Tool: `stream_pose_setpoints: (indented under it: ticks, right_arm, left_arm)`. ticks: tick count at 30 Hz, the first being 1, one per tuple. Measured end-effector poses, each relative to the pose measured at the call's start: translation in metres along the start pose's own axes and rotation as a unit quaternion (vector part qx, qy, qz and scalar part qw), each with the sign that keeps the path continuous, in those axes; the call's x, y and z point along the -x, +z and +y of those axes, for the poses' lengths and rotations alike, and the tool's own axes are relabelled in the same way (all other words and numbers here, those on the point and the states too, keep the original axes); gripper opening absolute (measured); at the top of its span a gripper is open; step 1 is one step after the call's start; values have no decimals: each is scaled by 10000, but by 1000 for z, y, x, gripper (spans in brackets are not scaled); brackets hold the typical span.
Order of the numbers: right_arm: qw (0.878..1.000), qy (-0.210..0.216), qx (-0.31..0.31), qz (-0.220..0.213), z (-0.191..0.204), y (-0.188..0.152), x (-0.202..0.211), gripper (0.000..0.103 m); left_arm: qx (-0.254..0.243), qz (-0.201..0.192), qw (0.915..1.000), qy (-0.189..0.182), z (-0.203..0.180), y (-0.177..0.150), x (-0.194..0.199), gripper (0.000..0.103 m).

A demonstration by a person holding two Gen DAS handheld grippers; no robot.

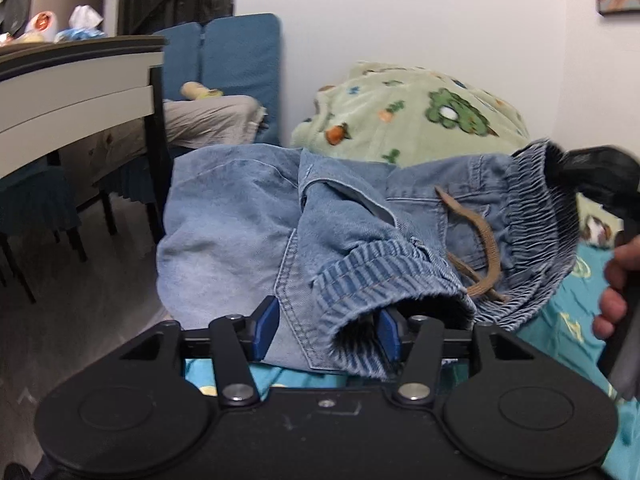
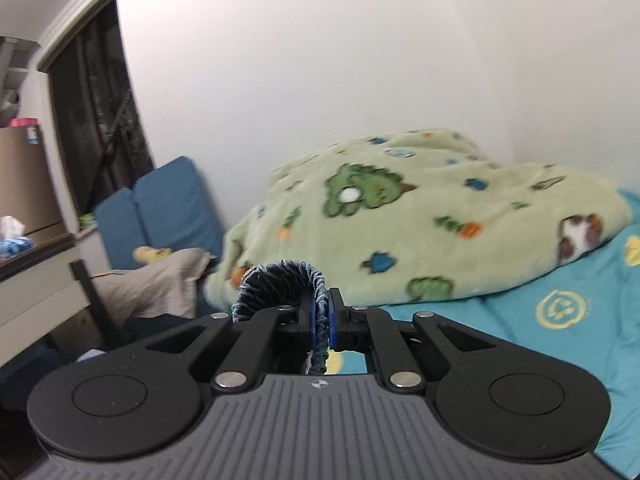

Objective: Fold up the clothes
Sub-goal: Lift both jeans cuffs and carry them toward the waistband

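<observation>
Light blue denim shorts with an elastic waistband and a brown drawstring hang lifted above the bed in the left wrist view. My left gripper has its blue pads wide apart, with bunched waistband and denim lying between them. My right gripper is shut on the shorts' waistband, which loops over its fingers. The right gripper also shows at the far right of the left wrist view, at the waistband's other end.
A green fleece blanket lies heaped on the teal bedsheet behind the shorts. A blue cushion and beige cloth sit at the wall. A white table with dark chairs stands at the left.
</observation>
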State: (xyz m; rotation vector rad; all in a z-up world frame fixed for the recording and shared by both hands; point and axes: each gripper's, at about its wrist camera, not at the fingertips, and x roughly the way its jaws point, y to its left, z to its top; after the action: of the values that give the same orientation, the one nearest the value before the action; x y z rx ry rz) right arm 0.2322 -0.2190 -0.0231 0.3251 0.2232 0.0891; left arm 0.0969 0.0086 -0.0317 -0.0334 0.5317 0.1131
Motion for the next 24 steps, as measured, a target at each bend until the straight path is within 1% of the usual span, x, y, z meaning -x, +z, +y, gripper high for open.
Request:
stream_pose_setpoints:
  ticks: [2, 4, 7, 9, 11, 13, 16, 17, 20, 22, 24]
  right_arm:
    - [9994, -185, 3, 283, -10, -12, -12, 6]
    - [9975, -274, -137, 632, -23, -28, -23, 6]
    - [9948, -388, -278, 898, -35, -42, -32, 7]
    - [9943, -387, -373, 925, -39, -44, -33, 7]
    - [9939, -422, -406, 929, -41, -44, -32, 11]
    - [9938, -472, -401, 925, -43, -45, -31, 14]
    - [9945, -505, -296, 867, -45, -43, -30, 24]
    - [9950, -479, -264, 839, -47, -41, -31, 29]
    - [9957, -276, -390, 793, -55, -37, -35, 36]
    - [9952, -65, -479, 853, -58, -36, -39, 37]
    - [9943, 18, -455, 961, -57, -38, -44, 37]
  left_arm:
    - [-115, -16, 9999, -16, -4, -3, -2, 49]
    - [-210, 1, 9998, 21, -7, -5, -5, 49]
    - [-283, 11, 9996, 78, -9, -7, -9, 49]
    - [-387, -30, 9991, 168, -11, -9, -12, 49]
    - [-501, -19, 9985, 199, -15, -9, -14, 48]
    - [-555, -61, 9984, 98, -19, -11, -13, 48]
    - [-751, -280, 9967, 101, -28, -13, -10, 48]
    - [-798, -341, 9962, 101, -30, -13, -10, 48]
    - [-1006, -506, 9935, 156, -40, -14, -16, 48]
    - [-1219, -599, 9905, 205, -49, -17, -24, 48]
    - [-1464, -610, 9867, 352, -57, -24, -33, 47]
